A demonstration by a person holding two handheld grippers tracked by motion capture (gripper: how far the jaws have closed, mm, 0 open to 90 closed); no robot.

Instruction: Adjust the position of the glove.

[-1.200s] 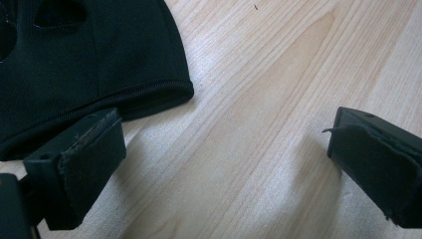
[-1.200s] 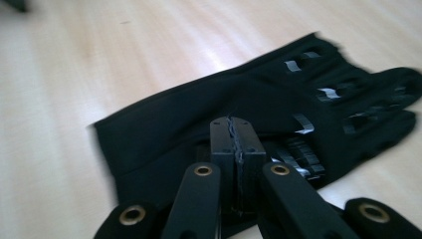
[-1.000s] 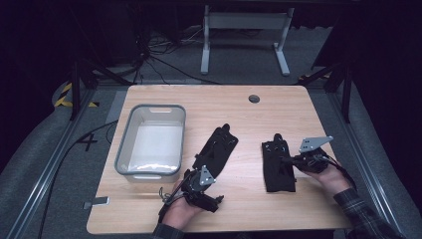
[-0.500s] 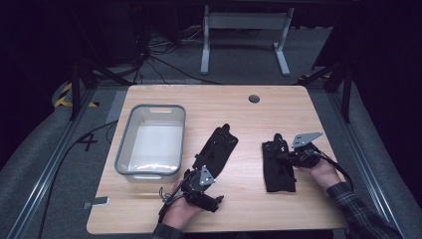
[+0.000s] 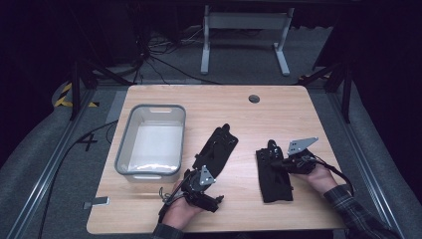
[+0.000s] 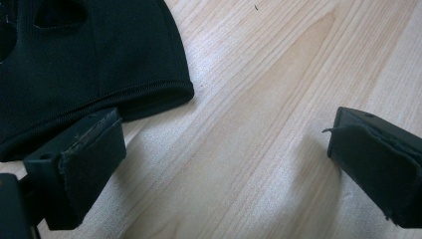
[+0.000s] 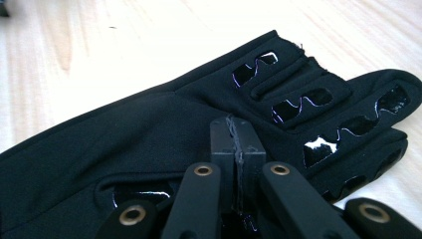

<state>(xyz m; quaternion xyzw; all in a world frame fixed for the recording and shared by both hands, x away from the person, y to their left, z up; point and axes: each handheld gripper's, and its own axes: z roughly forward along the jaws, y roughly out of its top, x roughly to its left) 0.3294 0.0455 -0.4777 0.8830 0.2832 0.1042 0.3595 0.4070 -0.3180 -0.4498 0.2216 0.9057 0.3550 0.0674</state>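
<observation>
Two black gloves lie on the wooden table (image 5: 209, 104). The left glove (image 5: 217, 147) lies slanted at the middle, and its cuff (image 6: 74, 69) fills the upper left of the left gripper view. My left gripper (image 5: 198, 174) (image 6: 226, 149) sits low at that cuff, open, with bare wood between its pads. The right glove (image 5: 273, 177) (image 7: 149, 129) lies flat, fingers pointing away from the person. My right gripper (image 5: 274, 163) (image 7: 234, 132) is shut, its tips over the back of this glove near the knuckles. I cannot tell if fabric is pinched.
A grey plastic bin (image 5: 149, 107) with a white inside stands at the left of the table. A round cable hole (image 5: 254, 98) is near the far edge. A small metal tab (image 5: 99, 201) lies at the front left corner. Dark floor and a stand lie beyond.
My right gripper has moved left from beside the right glove to over its back. The left gripper and both gloves have stayed in place.
</observation>
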